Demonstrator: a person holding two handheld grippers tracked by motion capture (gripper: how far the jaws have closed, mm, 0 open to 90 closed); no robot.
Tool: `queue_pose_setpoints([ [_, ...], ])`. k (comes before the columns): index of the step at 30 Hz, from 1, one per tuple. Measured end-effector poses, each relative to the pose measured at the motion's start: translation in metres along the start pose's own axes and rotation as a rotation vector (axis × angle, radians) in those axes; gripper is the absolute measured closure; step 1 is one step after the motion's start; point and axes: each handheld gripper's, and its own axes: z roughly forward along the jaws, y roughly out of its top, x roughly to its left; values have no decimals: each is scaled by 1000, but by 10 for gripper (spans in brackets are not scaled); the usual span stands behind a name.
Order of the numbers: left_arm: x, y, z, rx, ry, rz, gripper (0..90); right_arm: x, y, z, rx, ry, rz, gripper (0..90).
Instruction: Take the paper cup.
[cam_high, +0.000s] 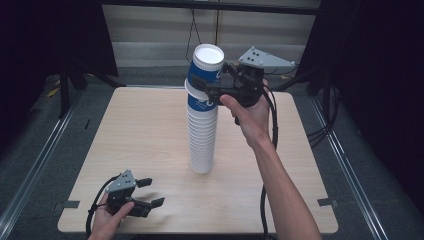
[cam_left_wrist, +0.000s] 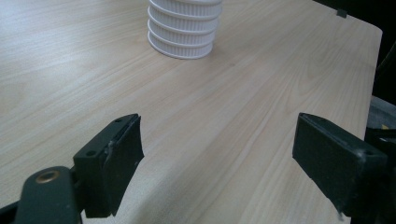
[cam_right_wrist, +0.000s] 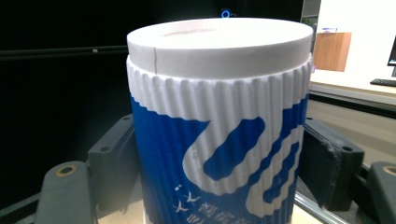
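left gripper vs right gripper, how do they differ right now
The left gripper sits low by the table's near edge; the right gripper is raised at the top of the cup stack. The left gripper's jaws stand wide open with nothing between them; the right gripper's jaws flank the top cup. Both are black, two-jawed and hand-held.
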Motion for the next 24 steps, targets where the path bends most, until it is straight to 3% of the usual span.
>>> queue_pose_setpoints([
  [16,-1,0,1,7,-4,9,158,3,13,-8,-50,-19,1,230],
  [24,-1,0,2,4,-4,7,158,-1,16,-23,-78,-39,9,230],
])
